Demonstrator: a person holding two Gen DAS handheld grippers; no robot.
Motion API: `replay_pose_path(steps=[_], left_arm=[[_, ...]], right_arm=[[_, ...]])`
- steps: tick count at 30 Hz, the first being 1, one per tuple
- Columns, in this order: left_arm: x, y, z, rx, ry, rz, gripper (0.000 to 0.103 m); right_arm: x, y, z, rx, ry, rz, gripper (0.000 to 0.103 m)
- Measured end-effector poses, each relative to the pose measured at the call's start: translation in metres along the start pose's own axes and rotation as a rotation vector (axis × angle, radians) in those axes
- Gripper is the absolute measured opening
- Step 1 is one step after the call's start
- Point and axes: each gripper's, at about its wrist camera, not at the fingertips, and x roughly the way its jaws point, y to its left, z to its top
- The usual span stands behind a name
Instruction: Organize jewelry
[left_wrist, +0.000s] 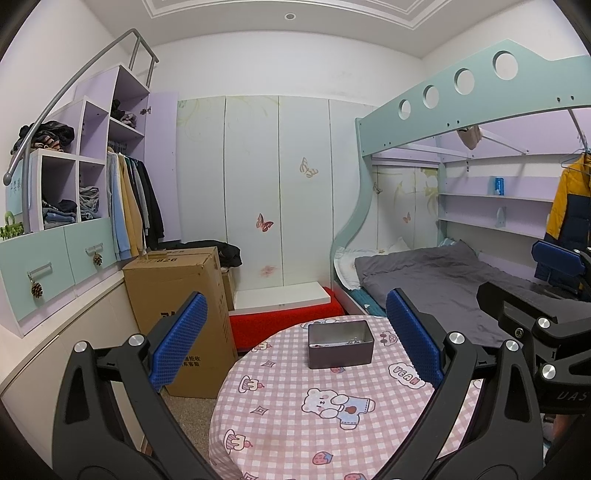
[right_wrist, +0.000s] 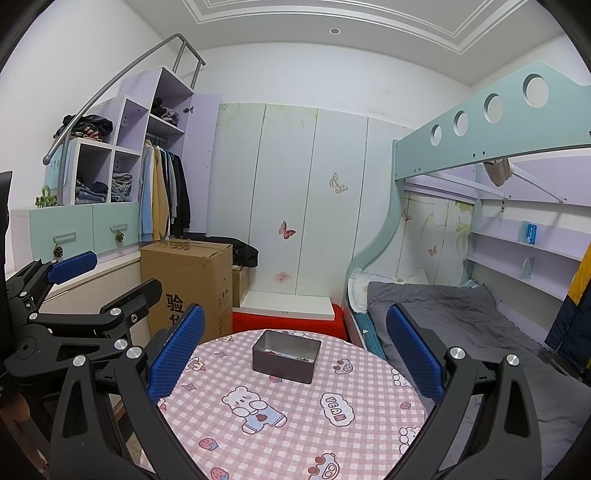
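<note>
A small dark metal tin (left_wrist: 340, 354) stands open near the far edge of a round table with a pink checked cloth (left_wrist: 288, 417). Silver jewelry (left_wrist: 354, 340) lies inside the tin. My left gripper (left_wrist: 297, 339) hovers open above the table's near side, its blue pads spread wide and empty. The right gripper (left_wrist: 517, 273) shows at the right edge, also open. In the right wrist view the tin (right_wrist: 286, 363) sits ahead between the open pads of my right gripper (right_wrist: 295, 350), holding bits of silver jewelry (right_wrist: 303, 357). The left gripper (right_wrist: 114, 277) appears open at the left.
A tall cardboard box (left_wrist: 184, 295) stands left of the table. A red block topped by a white board (left_wrist: 284, 310) lies on the floor behind it. A bunk bed with grey bedding (left_wrist: 436, 280) is close on the right, and wardrobes fill the back and left.
</note>
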Motion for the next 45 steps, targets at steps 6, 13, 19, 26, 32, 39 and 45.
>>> replay_pose_path(steps=[6, 13, 19, 26, 32, 39, 45], left_arm=[[0.0002, 0.0004, -0.0001, -0.001, 0.001, 0.0, 0.095], [0.0007, 0.0006, -0.0002, 0.001, 0.001, 0.0, 0.095], [0.0012, 0.002, -0.0014, 0.001, 0.004, 0.0, 0.095], [0.0016, 0.0019, -0.0014, 0.002, 0.004, 0.001, 0.095], [0.0017, 0.0019, -0.0012, 0.001, 0.004, 0.001, 0.095], [0.0017, 0.003, -0.0026, 0.003, 0.002, 0.002, 0.095], [0.0018, 0.003, -0.003, 0.003, 0.002, 0.002, 0.095]], right_arm=[[0.001, 0.0004, -0.0007, -0.001, 0.003, 0.0, 0.095], [0.001, 0.0008, -0.0011, 0.0, 0.004, 0.001, 0.095], [0.0018, 0.001, -0.0018, 0.0, 0.006, 0.0, 0.095], [0.0018, 0.001, -0.0024, 0.0, 0.005, 0.0, 0.095], [0.0021, 0.0003, -0.003, 0.0, 0.007, 0.0, 0.095], [0.0028, -0.0002, -0.0037, 0.001, 0.007, 0.001, 0.095], [0.0029, -0.0003, -0.0045, 0.0, 0.007, 0.002, 0.095]])
